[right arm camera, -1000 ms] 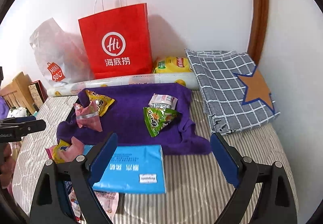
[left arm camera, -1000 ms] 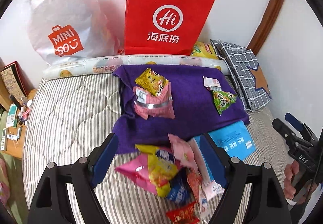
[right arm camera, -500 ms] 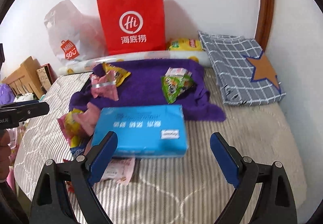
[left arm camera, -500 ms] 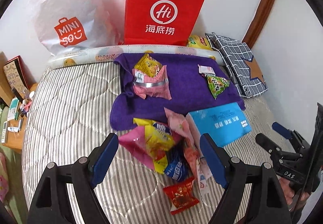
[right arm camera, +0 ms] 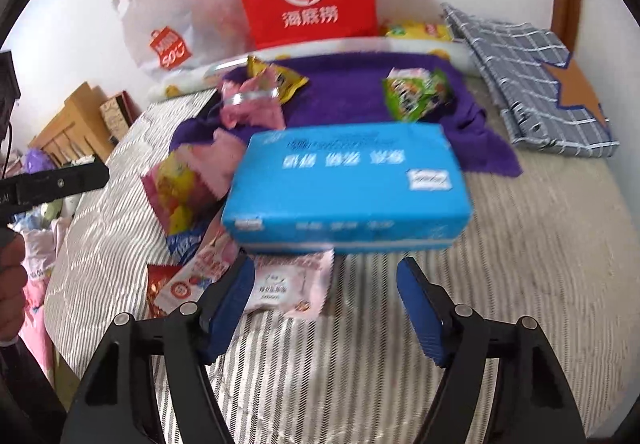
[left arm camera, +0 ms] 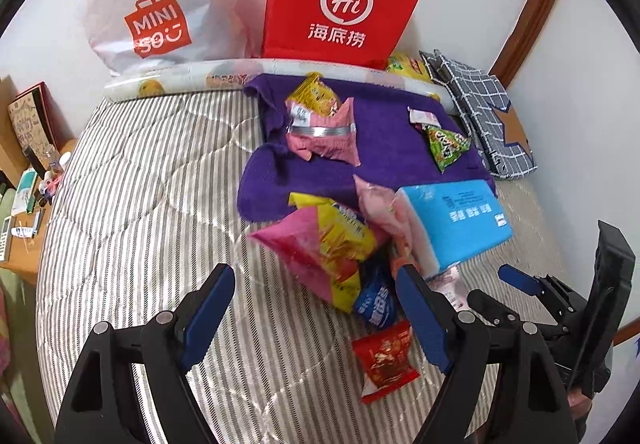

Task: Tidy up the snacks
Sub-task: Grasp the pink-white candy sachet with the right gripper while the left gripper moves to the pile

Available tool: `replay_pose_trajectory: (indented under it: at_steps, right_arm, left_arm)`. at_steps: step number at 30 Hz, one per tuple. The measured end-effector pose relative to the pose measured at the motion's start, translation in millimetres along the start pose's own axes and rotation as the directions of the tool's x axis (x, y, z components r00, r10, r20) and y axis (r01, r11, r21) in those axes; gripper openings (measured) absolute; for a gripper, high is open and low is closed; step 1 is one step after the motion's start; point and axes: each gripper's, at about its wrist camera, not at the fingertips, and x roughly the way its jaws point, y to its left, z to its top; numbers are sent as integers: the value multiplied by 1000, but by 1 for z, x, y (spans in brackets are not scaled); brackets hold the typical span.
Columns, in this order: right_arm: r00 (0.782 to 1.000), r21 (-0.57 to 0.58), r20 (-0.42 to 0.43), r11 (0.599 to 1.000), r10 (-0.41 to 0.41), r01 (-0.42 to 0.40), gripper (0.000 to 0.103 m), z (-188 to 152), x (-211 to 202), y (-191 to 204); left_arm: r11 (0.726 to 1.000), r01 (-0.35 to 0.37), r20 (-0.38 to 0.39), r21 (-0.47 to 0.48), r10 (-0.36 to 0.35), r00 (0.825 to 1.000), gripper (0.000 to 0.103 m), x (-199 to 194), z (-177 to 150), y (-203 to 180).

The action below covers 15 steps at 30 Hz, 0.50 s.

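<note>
A pile of snack packets lies on the striped bed: a pink and yellow bag (left arm camera: 324,248), a blue packet (left arm camera: 376,308) and a small red packet (left arm camera: 386,358). A blue tissue box (right arm camera: 348,184) sits beside them, with a pale pink packet (right arm camera: 286,290) in front of it. More snacks lie on a purple towel (left arm camera: 384,160): a pink bag (left arm camera: 324,132), a yellow bag (left arm camera: 314,96), a green packet (left arm camera: 446,144). My left gripper (left arm camera: 316,308) is open above the pile. My right gripper (right arm camera: 326,304) is open and empty, just before the pale pink packet.
A red paper bag (left arm camera: 340,0) and a white Miniso bag (left arm camera: 156,4) stand against the wall. A checked grey pouch (right arm camera: 536,84) lies at the right. A wooden bedside stand (left arm camera: 24,180) with small items is at the left. The right gripper shows in the left wrist view (left arm camera: 520,292).
Both grippers have moved forward and lower toward the snack pile. The tissue box and pale pink packet now sit much closer to my right gripper. Both stay open.
</note>
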Motion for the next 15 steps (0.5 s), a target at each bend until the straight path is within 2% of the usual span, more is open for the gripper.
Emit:
replay_pose_trajectory:
  at_steps: [15]
  right_arm:
    - [996, -28, -89, 999, 26, -29, 74, -8, 41, 20]
  left_arm:
    - [1000, 5, -45, -10, -6, 999, 81, 9, -12, 19]
